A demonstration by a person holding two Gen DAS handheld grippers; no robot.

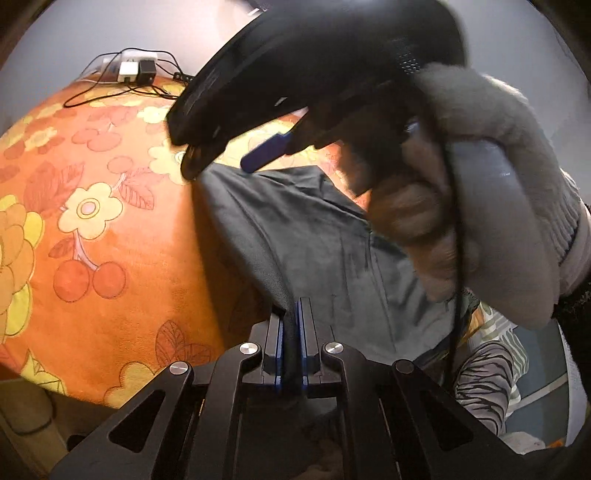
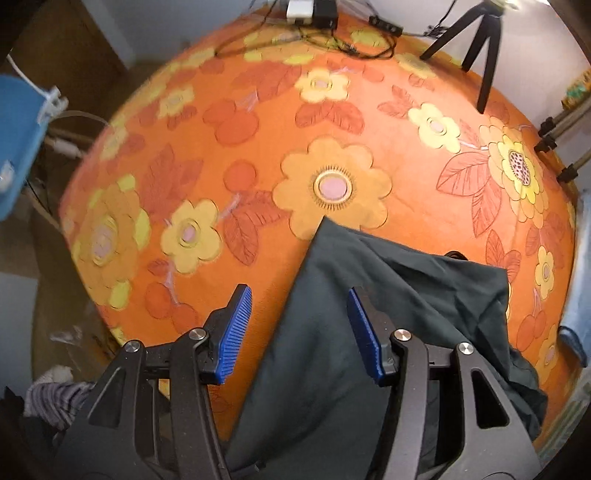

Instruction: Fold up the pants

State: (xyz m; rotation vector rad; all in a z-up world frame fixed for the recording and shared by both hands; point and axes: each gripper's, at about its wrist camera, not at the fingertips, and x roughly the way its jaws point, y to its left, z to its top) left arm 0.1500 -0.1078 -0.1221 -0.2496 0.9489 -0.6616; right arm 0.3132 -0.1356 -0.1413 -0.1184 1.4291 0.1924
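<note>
Dark grey-green pants [image 2: 388, 306] lie on a table covered with an orange flowered cloth [image 2: 258, 155], their far corner pointing to the table's middle. My left gripper [image 1: 291, 310] is shut on an edge of the pants [image 1: 314, 236], with fabric pinched between its blue pads. My right gripper [image 2: 299, 325] is open and hovers above the pants, its blue pads [image 2: 236, 332] apart with the fabric below them. In the left wrist view the right gripper [image 1: 258, 110] and the gloved hand holding it fill the upper right, one blue pad showing.
A power strip with chargers and cables [image 2: 314, 11] lies at the table's far edge. A black tripod [image 2: 480, 48] stands at the far right. A blue box [image 2: 18, 147] sits off the table's left side. Striped clothing [image 1: 484, 373] lies below the table edge.
</note>
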